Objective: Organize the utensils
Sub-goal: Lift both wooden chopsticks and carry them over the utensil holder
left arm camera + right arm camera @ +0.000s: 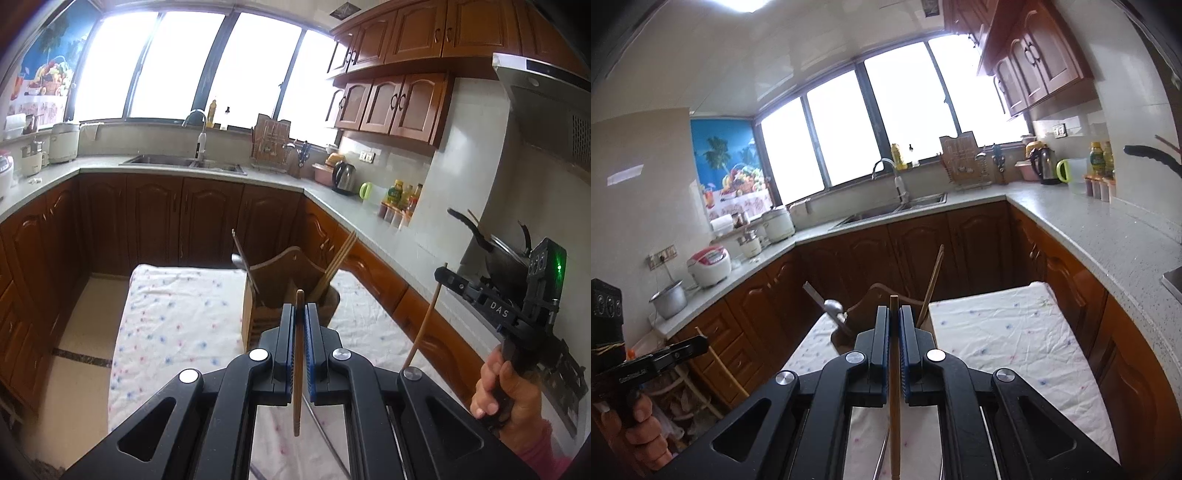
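Wooden chopstick [297, 354] pinched upright in left claw [300, 314] | right claw [894, 321] likewise clamped on another chopstick [894, 387] | holder [291, 273] lies just ahead, left nearer.

Left gripper [300, 308] is pointing forward and slightly down, jaws closing on an upright chopstick [297, 354] that is passing between the blue pads [309, 350]. Right gripper [894, 312] is doing likewise, clamping a second chopstick [894, 398]. Both are being held raised and level, side by side, a bare hand [508, 391] wrapping each handle.
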The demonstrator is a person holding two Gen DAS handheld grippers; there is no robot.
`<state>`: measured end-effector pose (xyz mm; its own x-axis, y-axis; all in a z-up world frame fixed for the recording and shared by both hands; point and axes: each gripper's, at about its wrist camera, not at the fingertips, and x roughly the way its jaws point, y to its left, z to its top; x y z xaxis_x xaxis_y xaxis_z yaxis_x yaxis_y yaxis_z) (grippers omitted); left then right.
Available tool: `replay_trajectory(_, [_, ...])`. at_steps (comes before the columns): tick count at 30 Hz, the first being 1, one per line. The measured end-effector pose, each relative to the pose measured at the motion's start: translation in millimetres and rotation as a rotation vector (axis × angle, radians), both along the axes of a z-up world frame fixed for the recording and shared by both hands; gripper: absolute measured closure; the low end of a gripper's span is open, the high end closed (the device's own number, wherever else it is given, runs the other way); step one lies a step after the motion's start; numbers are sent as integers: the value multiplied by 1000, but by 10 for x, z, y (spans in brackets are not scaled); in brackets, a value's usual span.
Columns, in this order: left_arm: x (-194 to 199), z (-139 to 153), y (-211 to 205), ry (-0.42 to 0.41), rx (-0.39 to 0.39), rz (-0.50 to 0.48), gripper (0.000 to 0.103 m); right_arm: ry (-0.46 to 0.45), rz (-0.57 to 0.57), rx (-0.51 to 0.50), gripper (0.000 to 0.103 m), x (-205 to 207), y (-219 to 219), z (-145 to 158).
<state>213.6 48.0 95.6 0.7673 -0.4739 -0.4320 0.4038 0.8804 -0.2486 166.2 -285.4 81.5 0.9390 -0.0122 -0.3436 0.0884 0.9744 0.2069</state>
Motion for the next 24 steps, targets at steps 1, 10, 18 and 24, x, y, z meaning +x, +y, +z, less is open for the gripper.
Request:
replay_trajectory(1, [38, 31, -7, -10, -1, 3, 99, -9, -6, 5, 98, 30, -16, 19])
replay_trajectory(10, [381, 223, -33, -90, -26, 31, 99, -81, -15, 15, 98, 395, -104, 244])
replay_trajectory(18, [745, 295, -93, -144, -60, 75, 99, -190, -56, 57, 98, 691, -222, 430])
replay_trajectory(24, [1094, 199, -112, -160, -105, 130, 99, -266, -116, 74, 98, 899, -352, 495])
